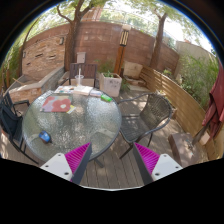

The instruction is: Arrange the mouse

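A small blue mouse lies near the front left rim of a round glass table. A pink mat or mouse pad rests on the far left of the tabletop, beside some papers. My gripper hangs well above the deck, right of the mouse and short of the table's near edge. Its two fingers with magenta pads stand wide apart, open, with only wooden planks showing between them.
Metal chairs stand around the table, one dark chair at its right and another at its left. A white planter box sits behind, before a brick wall. A wooden fence runs along the right.
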Demonstrator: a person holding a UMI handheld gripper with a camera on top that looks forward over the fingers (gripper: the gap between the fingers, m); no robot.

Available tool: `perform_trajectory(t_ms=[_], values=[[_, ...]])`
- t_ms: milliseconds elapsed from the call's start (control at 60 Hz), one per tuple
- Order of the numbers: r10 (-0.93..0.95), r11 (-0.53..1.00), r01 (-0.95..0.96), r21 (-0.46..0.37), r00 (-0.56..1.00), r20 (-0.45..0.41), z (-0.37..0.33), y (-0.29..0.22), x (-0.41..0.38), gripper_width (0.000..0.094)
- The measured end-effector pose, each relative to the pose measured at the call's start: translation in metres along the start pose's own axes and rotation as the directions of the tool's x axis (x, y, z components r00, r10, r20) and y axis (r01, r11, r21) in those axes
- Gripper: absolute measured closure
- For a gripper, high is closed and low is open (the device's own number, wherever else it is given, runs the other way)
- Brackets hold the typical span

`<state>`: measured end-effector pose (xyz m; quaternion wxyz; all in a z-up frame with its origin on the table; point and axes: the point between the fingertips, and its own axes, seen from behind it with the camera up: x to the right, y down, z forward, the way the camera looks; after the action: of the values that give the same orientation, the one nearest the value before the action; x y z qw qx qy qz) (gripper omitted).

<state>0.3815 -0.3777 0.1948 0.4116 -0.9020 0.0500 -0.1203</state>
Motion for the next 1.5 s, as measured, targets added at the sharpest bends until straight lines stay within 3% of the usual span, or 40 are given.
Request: perform_trajectory(t_ms=[317,550,917,1267,1333,1417,1500], values=[[-0.031,0.999,0.03,-0.009,0.999,-0.03,-0.023,0.044,-0.045,0.0088],[-0.024,0.997,0.028,-0.065,0.998,0.056,-0.022,0.115,-0.166,0.0087],[-0.121,0.992,0.124,-0.003,0.973,0.197,0.103,0.078,-0.323,0.0089],[-0.106,0.992,0.119,-0.035,0.958,0.266,0.186,0.038,-0.35,0.0091],[-0.096,0.992,0.115,-0.053,0.955,0.282,0.196,0.035,-0.352,0.0121],[-0.055,0.994,0.083,-0.073,0.947,0.317,0.202,0.031,-0.359,0.0243],[-0.079,0.992,0.105,-0.063,0.94,0.331,0.201,0.031,-0.363,0.0447]])
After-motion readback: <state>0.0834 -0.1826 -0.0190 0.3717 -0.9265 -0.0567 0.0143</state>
